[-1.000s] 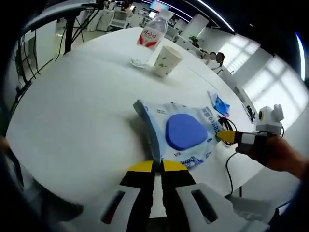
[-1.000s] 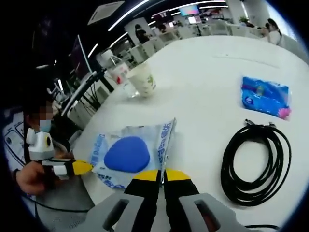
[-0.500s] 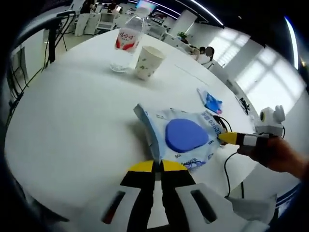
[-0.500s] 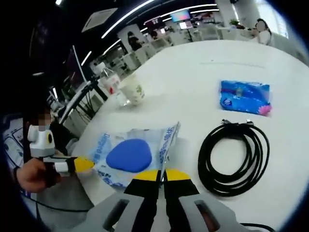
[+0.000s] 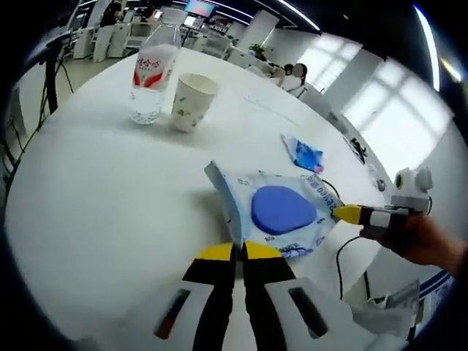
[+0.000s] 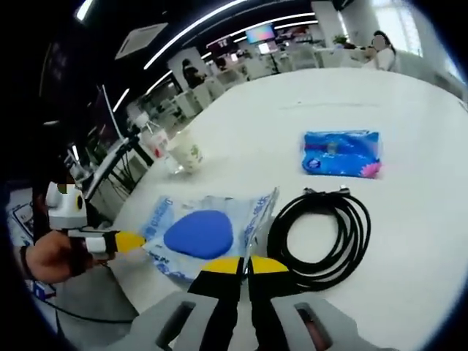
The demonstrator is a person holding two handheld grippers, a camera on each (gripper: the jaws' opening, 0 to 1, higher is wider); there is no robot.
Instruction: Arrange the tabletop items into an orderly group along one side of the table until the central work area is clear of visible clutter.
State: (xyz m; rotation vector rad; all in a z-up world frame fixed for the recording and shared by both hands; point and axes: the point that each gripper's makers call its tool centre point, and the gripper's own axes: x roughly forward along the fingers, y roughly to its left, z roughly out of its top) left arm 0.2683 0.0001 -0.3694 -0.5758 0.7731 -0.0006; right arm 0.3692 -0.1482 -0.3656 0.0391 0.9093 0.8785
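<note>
Pouch: crinkly clear plastic pouch with blue oval pad (image 5: 281, 212) (image 6: 201, 235).
Left gripper (image 5: 239, 251): jaws pinched on its edge.
Right gripper (image 6: 245, 265): likewise.
Cable: glossy black coiled cable (image 6: 319, 238), just beside pouch.

Office surroundings, background fixtures only.

In the left gripper view, a row of bright white windows (image 5: 380, 95) runs along the right side of the room, a thin white ceiling light strip (image 5: 296, 13) crosses overhead at the far end, and a small lit wall screen (image 5: 196, 7) hangs at the far end. A seated person in dark clothes (image 5: 296, 73) is far right of centre. A black metal stand (image 5: 53, 66) is at the left, with white office desks and chairs (image 5: 110, 40) far behind it. In the right gripper view, long white ceiling light strips (image 6: 197, 22) run toward a lit wall screen (image 6: 261, 33), a square ceiling vent panel (image 6: 139, 31) sits on the left, and a second seated person (image 6: 382, 45) is at the far right.
</note>
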